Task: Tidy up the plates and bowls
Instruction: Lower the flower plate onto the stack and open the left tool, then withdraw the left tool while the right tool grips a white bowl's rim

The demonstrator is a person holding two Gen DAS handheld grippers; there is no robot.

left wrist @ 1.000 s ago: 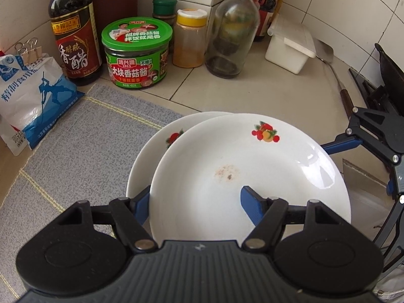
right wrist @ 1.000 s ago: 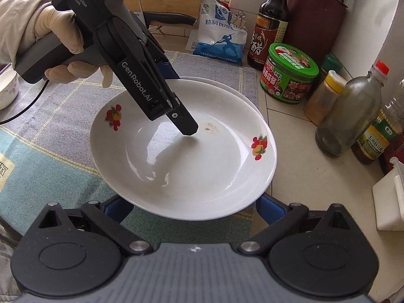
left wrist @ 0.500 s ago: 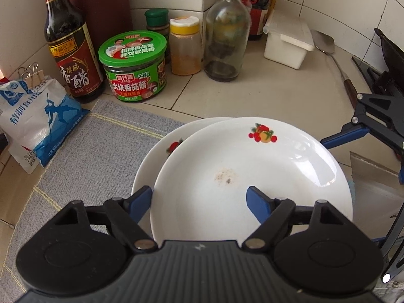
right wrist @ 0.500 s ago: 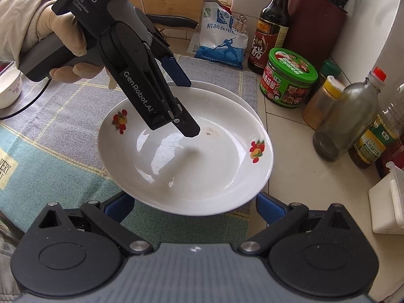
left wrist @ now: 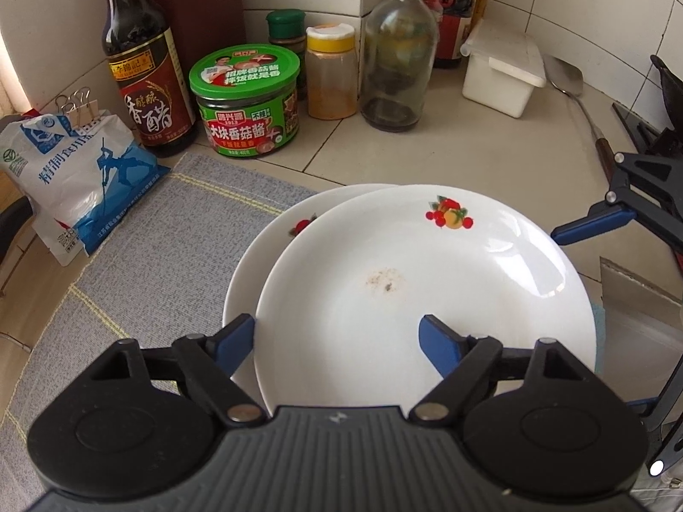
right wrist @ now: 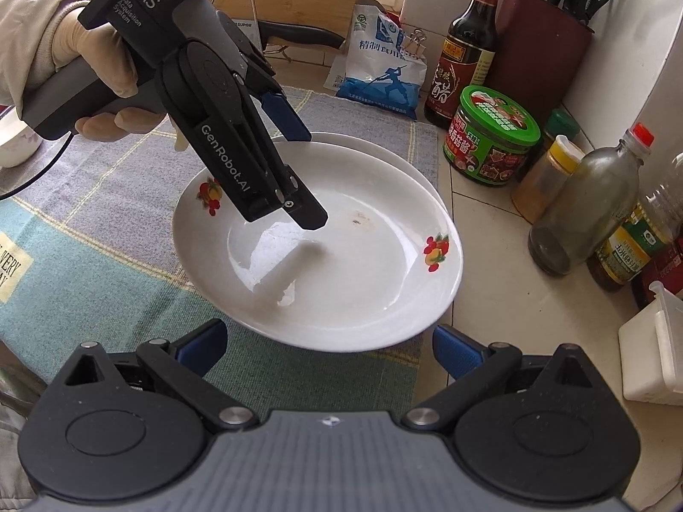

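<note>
On the mat, top plate on lower plate, left gripper fingers opening astride its rim, right gripper fingers open, empty.

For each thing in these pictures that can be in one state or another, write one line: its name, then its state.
top plate: stacked off-centre on another plate, small stain inside
lower plate: lying on the mat, mostly covered
left gripper: jaws opening, plate rim between them, pads clear
right gripper: open, holding nothing
green-lidded jar: lid on
clear glass bottle: capped, nearly empty
</note>
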